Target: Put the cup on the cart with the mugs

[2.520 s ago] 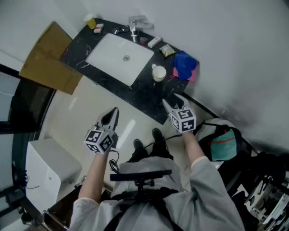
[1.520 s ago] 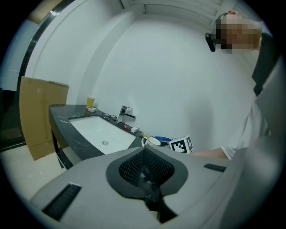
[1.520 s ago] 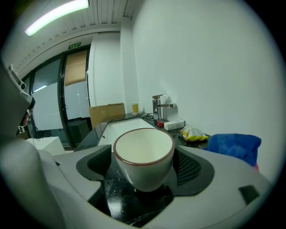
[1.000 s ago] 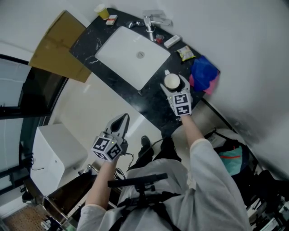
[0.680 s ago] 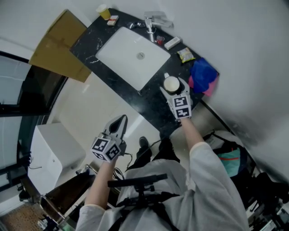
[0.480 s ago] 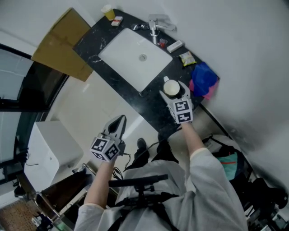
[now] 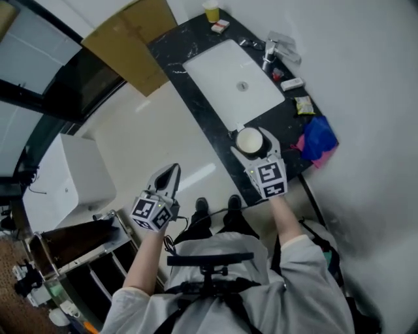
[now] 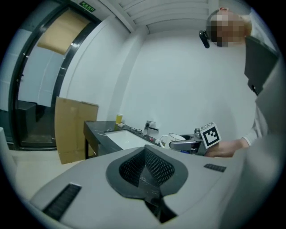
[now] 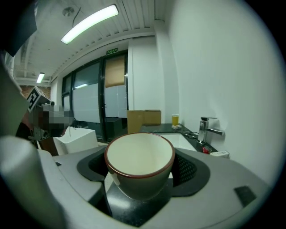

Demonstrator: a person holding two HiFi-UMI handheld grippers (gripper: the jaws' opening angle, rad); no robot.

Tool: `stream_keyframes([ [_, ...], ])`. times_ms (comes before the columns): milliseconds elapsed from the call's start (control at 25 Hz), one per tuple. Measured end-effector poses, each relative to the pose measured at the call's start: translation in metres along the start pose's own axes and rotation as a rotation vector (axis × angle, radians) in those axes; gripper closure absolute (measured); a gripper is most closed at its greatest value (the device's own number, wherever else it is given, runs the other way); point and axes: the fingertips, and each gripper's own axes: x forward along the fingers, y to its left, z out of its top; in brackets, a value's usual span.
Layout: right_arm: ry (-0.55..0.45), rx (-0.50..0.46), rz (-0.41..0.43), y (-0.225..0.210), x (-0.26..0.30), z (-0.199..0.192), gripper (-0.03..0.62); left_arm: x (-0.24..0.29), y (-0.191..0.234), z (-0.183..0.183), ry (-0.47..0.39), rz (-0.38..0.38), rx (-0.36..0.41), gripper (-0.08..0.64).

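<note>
A cream cup (image 7: pixel 249 140) with a red-brown rim sits between the jaws of my right gripper (image 7: pixel 249 135), which is shut on it. The cup is held upright above the front edge of the black counter (image 7: pixel 189 45). In the right gripper view the cup (image 9: pixel 139 156) is empty and fills the gap between the pads (image 9: pixel 190 170). My left gripper (image 7: pixel 168 175) hangs over the pale floor to the left, shut and holding nothing. The left gripper view shows the cup (image 8: pixel 176 137) in the right gripper (image 8: pixel 192 144) ahead. A dark cart (image 7: pixel 85 258) stands at the lower left; no mugs can be made out on it.
The counter carries a white sink (image 7: pixel 236 81), a faucet (image 7: pixel 269 49), a yellow cup (image 7: pixel 210 11) and a blue cloth (image 7: pixel 318 138). Cardboard (image 7: pixel 130 39) leans by the counter's far end. A white box (image 7: pixel 78 176) stands on the floor left of me.
The right gripper closed round the cup on the counter and drew it back toward the front edge. The view swung left, bringing the cart into sight. The left gripper barely moved.
</note>
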Motion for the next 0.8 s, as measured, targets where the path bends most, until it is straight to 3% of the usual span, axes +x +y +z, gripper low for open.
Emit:
stream_keyframes([
  [440,0.001,-0.153,0.403,0.193,0.044,0.05,0.19,-0.161,0.076,0.005,-0.126,0.349,-0.035,0.555],
  [600,-0.008,-0.21,0.532,0.287,0.053,0.061,0.19,-0.241,0.107,-0.001,-0.172,0.449,-0.03,0.555],
  [800,-0.028,-0.293,0.743,0.421,0.061,0.07,0.189,-0.36,0.141,-0.016,-0.22,0.632,-0.061,0.555],
])
